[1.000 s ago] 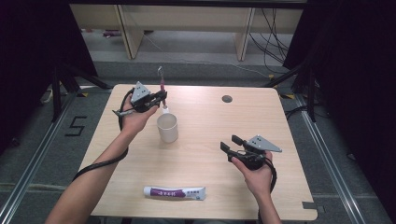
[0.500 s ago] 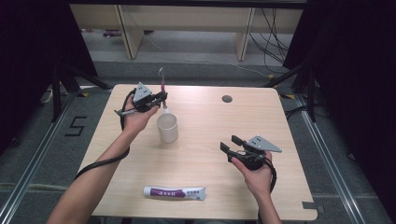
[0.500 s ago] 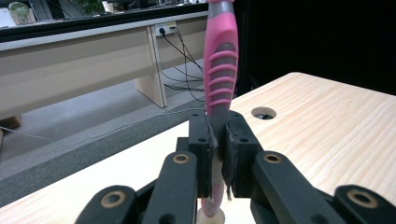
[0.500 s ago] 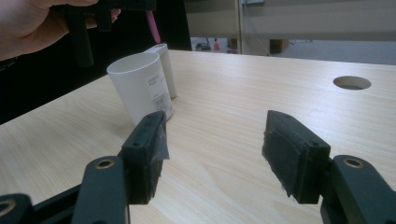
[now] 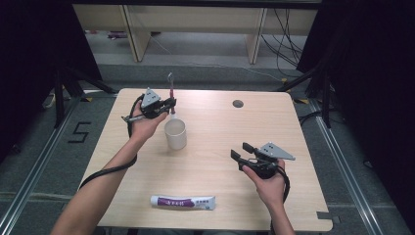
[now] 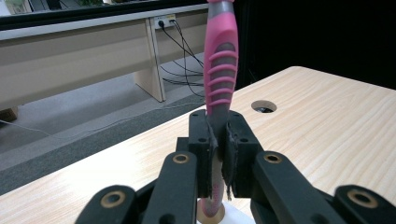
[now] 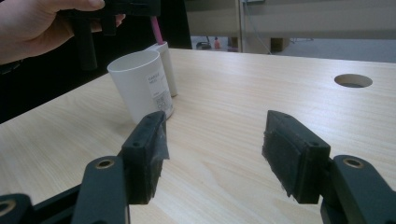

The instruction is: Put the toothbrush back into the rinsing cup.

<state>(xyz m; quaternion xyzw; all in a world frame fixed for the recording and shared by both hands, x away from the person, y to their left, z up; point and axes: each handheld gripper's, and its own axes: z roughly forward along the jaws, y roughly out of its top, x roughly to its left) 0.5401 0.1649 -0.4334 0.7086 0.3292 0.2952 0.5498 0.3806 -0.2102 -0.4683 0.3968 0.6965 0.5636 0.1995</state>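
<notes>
At the far left of the light wooden table [image 5: 220, 161], the left gripper [image 5: 169, 104] is clamped on a pink and grey toothbrush [image 5: 171, 93], which stands upright with its head at the top and its lower end just over the rim of a white cup [image 5: 175, 134]. In the left gripper view the two black jaws press against the narrow lower part of the toothbrush handle [image 6: 220, 79], the ribbed pink grip rises straight above them, and the rim of the cup [image 6: 212, 215] shows right below the jaws. The cup stands upright on the table just in front of the left hand [image 5: 143, 125]. In the right gripper view the cup [image 7: 142, 84] shows a small printed label on its side, with the pink handle [image 7: 157, 29] coming down behind its rim from the other gripper held above. The right gripper [image 5: 241, 152] hovers low over the right half of the table, well apart from the cup, its jaws spread wide with nothing between them. A tube of toothpaste [image 5: 182, 201] lies flat near the table's front edge, between the two forearms. A round cable hole [image 5: 238, 104] sits in the tabletop toward the far side
</notes>
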